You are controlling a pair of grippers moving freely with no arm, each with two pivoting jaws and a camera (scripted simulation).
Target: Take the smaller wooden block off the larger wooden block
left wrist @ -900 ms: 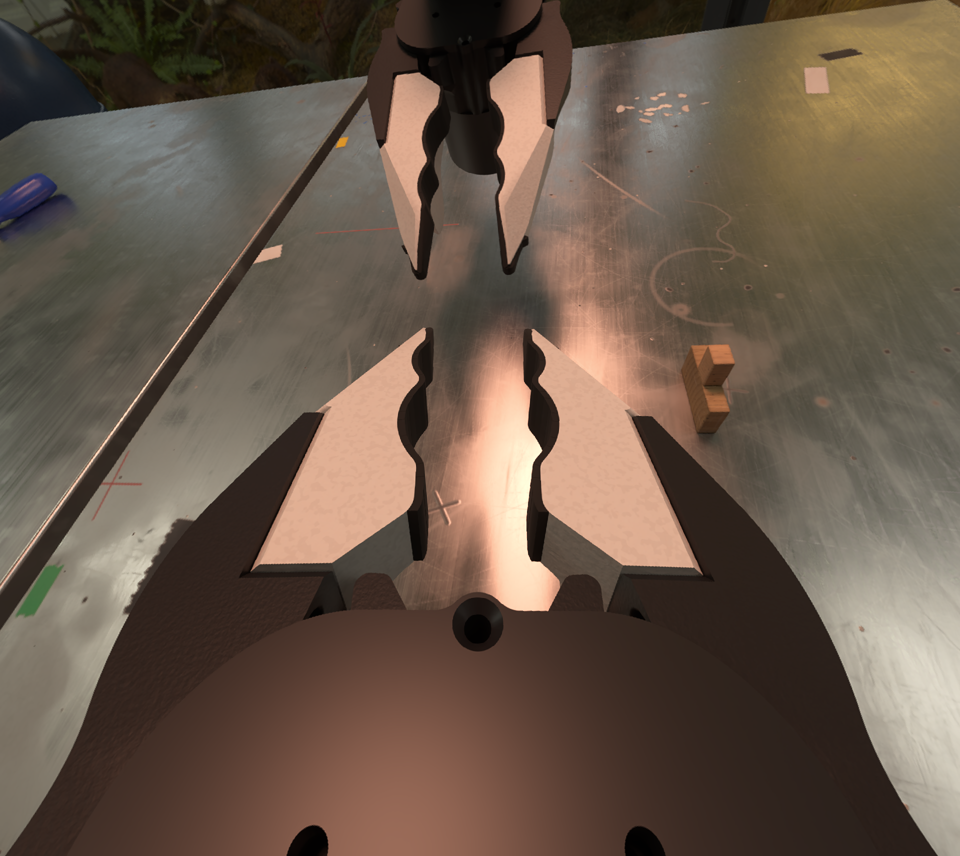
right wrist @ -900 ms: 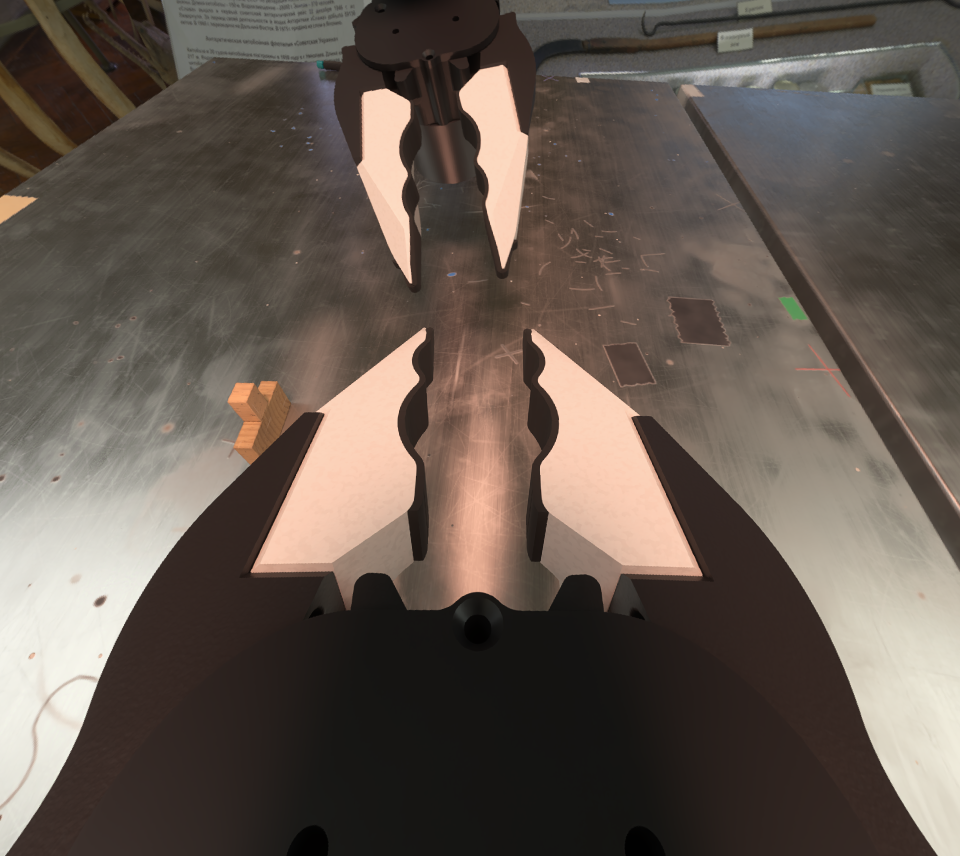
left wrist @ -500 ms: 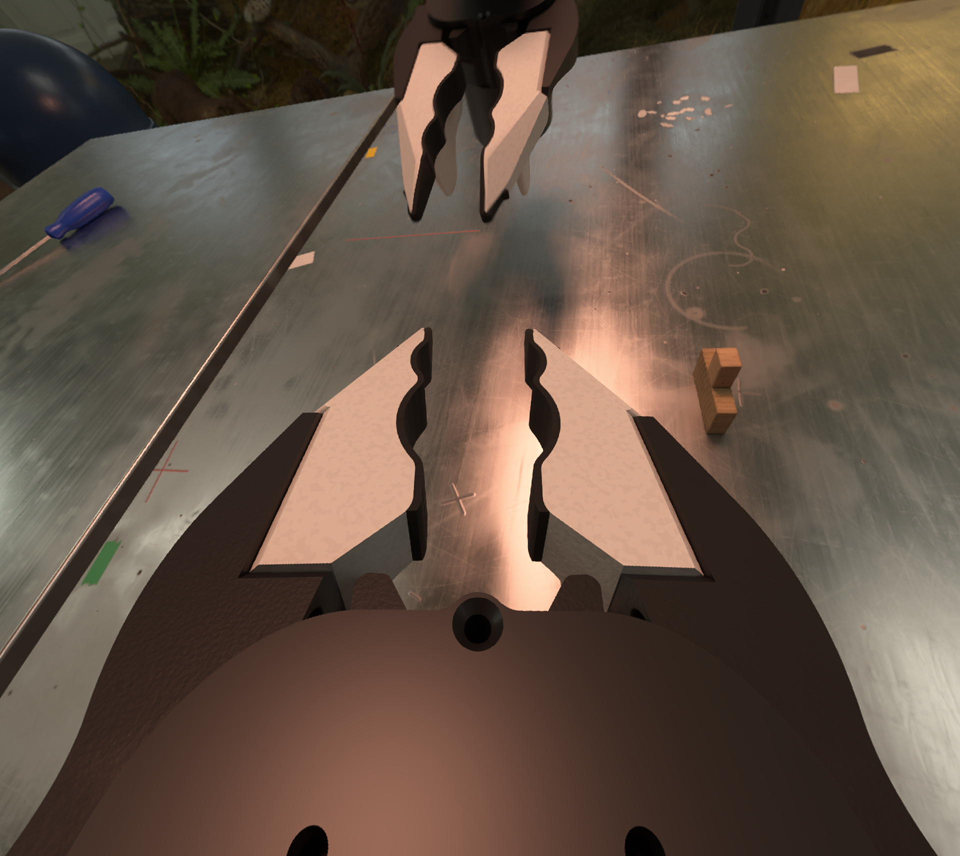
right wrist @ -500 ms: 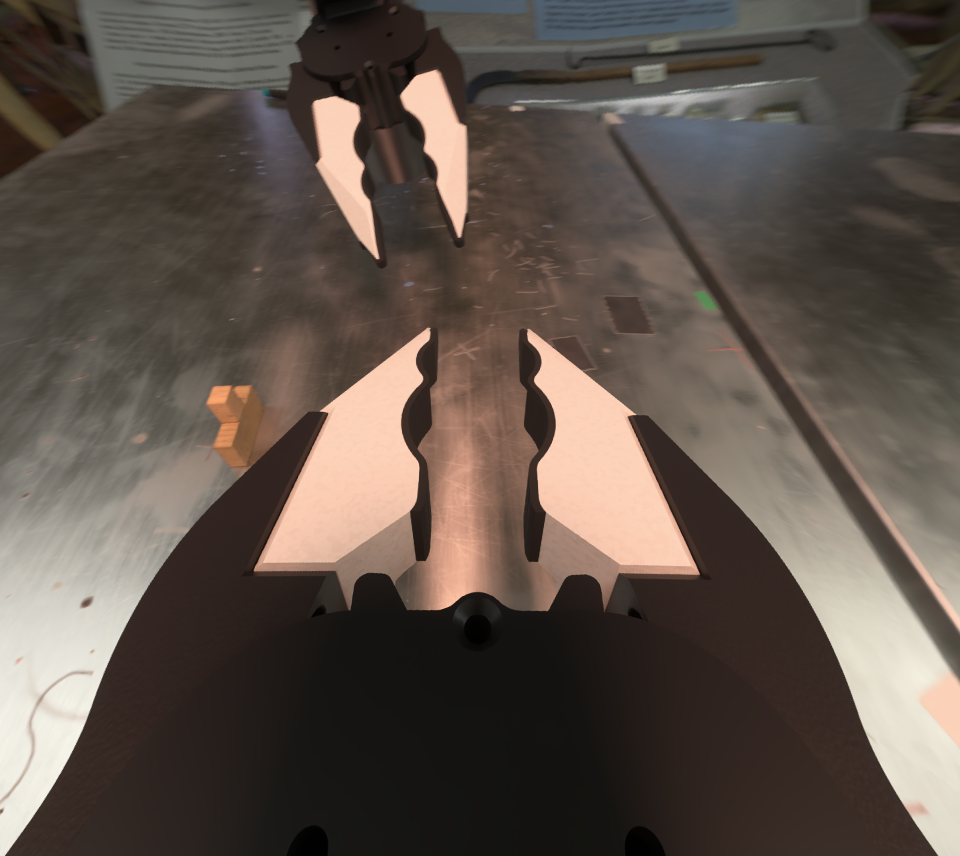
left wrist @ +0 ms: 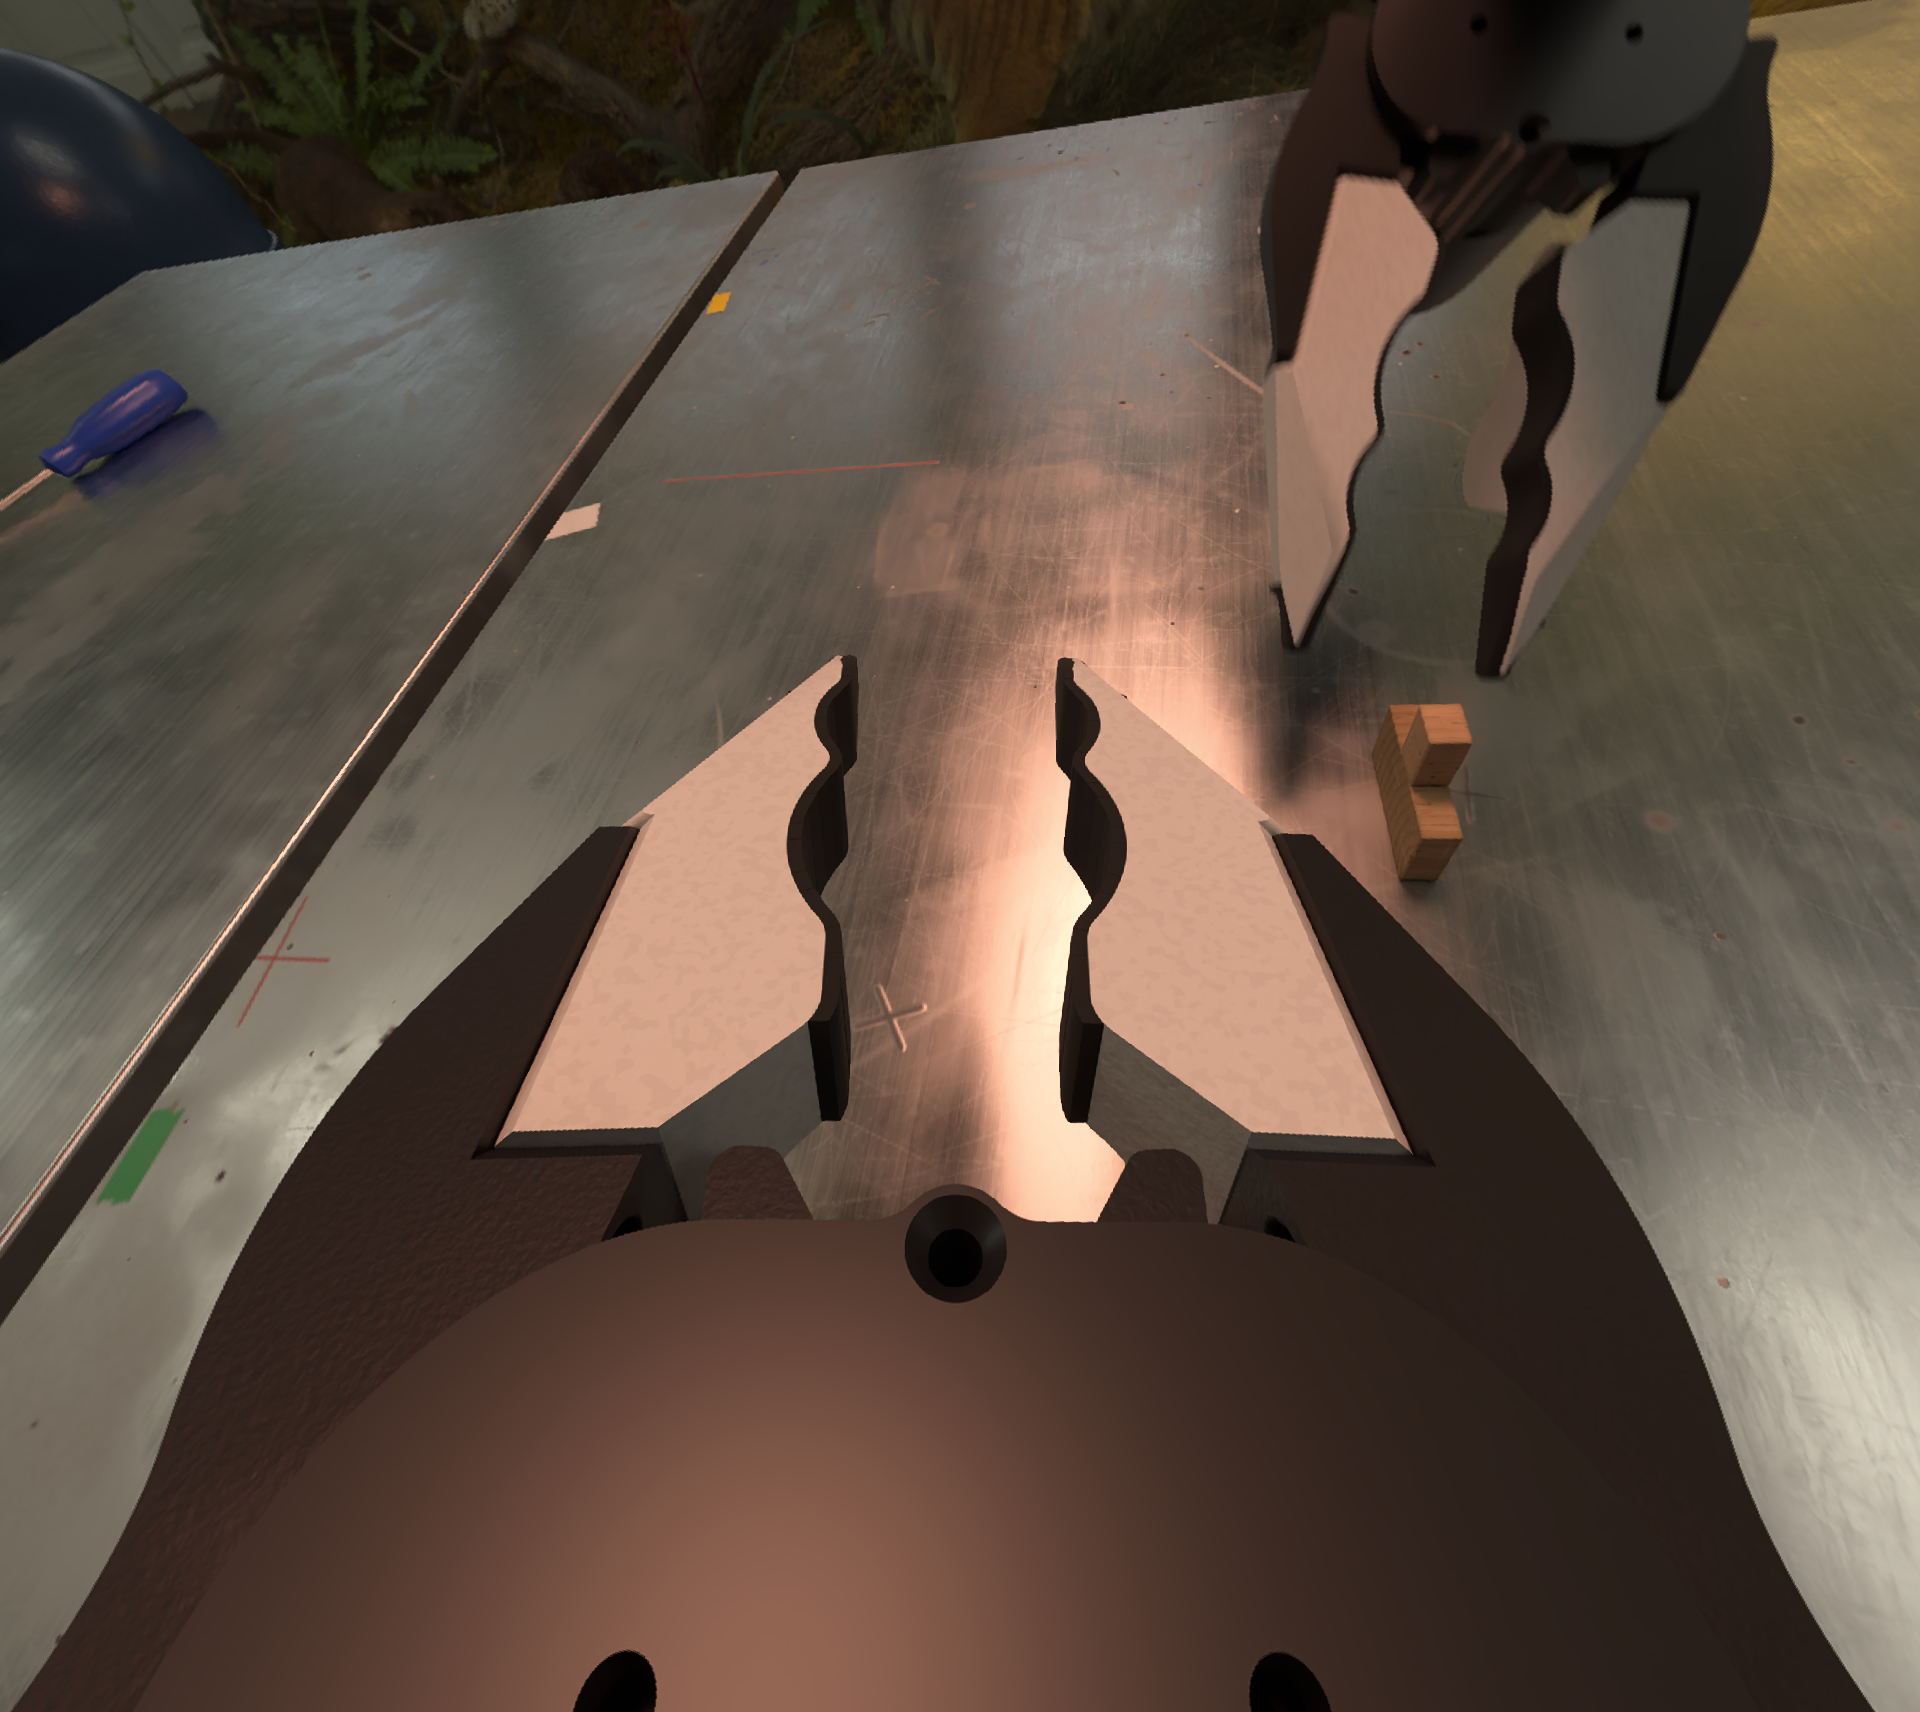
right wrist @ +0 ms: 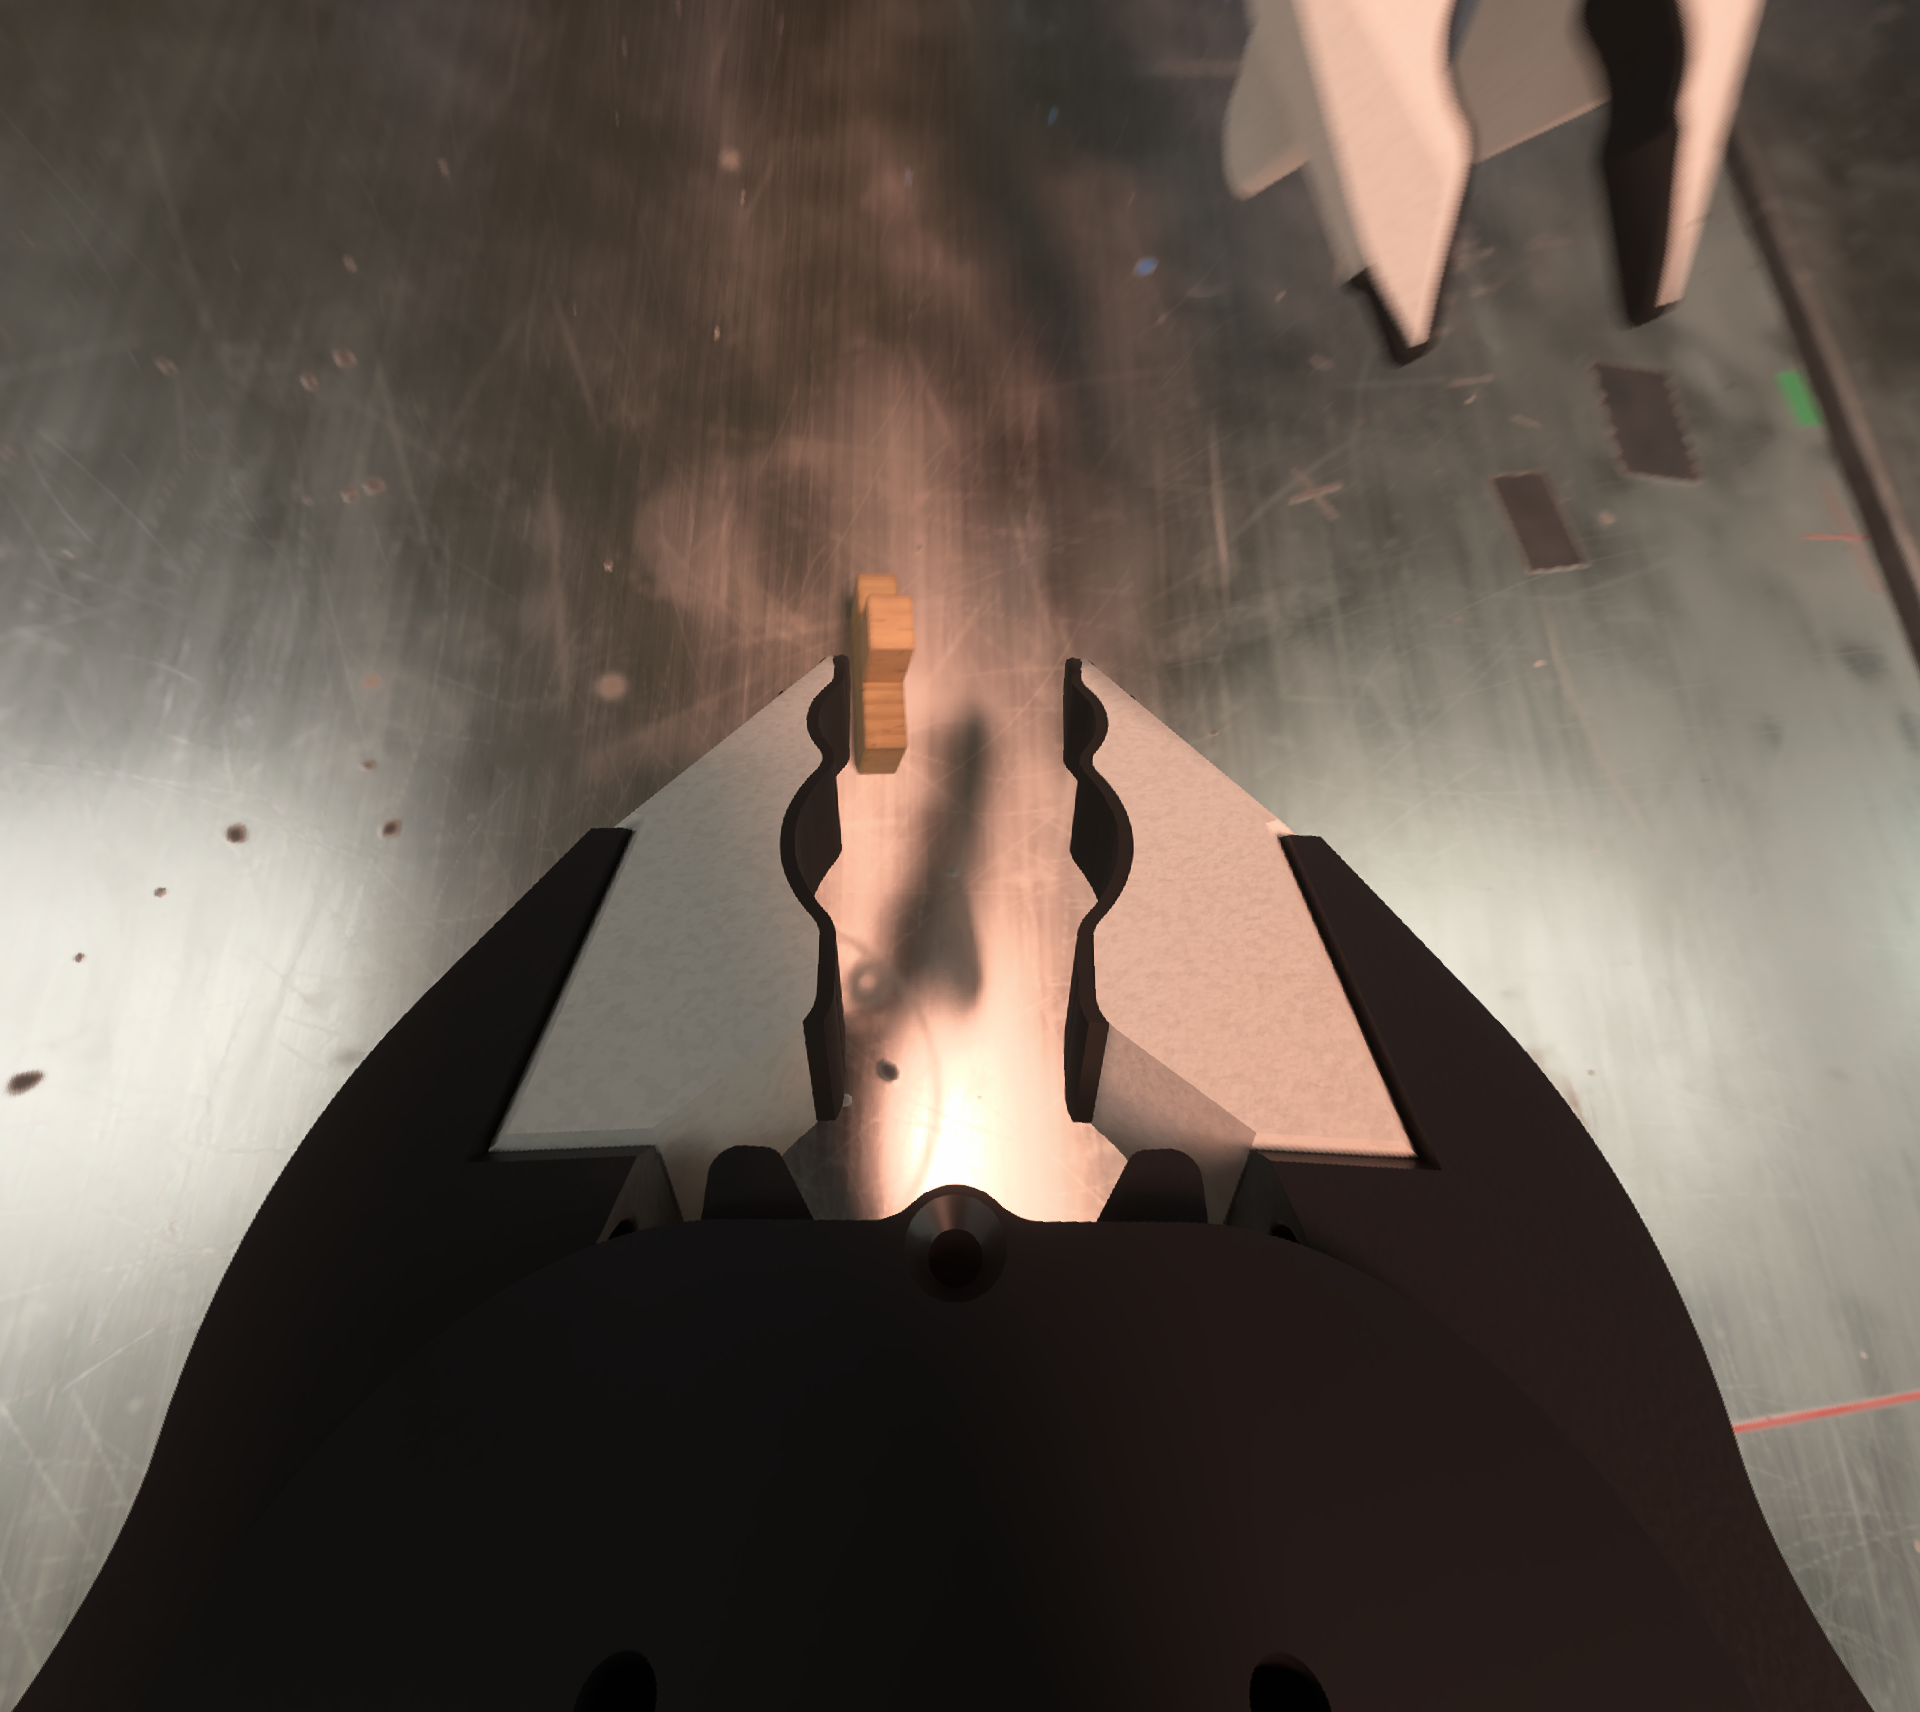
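A: What had changed in that last second?

B: The right gripper had swung across. A moment earlier it hung at the top centre of the left wrist view, facing the left gripper; now it stood at the upper right of that frame, tilted down, its tips just above and beyond the wooden blocks.

A: And in its own camera?

B: The blocks had slid from the lower left edge into the middle of the frame. The smaller wooden block sat on the larger wooden block, both close against the left fingertip rather than centred in the gap.

A: Fingers?

B: Both pairs were spread apart with nothing between them. The left gripper barely moved; it showed at the upper right of the right wrist view, off to one side.

A: Where was the pair in the left view?

B: At right of centre on the scratched metal table, smaller wooden block atop the larger wooden block, untouched.

A: So?

B: I judged the reach nearly done: a slight sideways correction, then a descent to straddle only the upper piece. Closing too low risked catching both.
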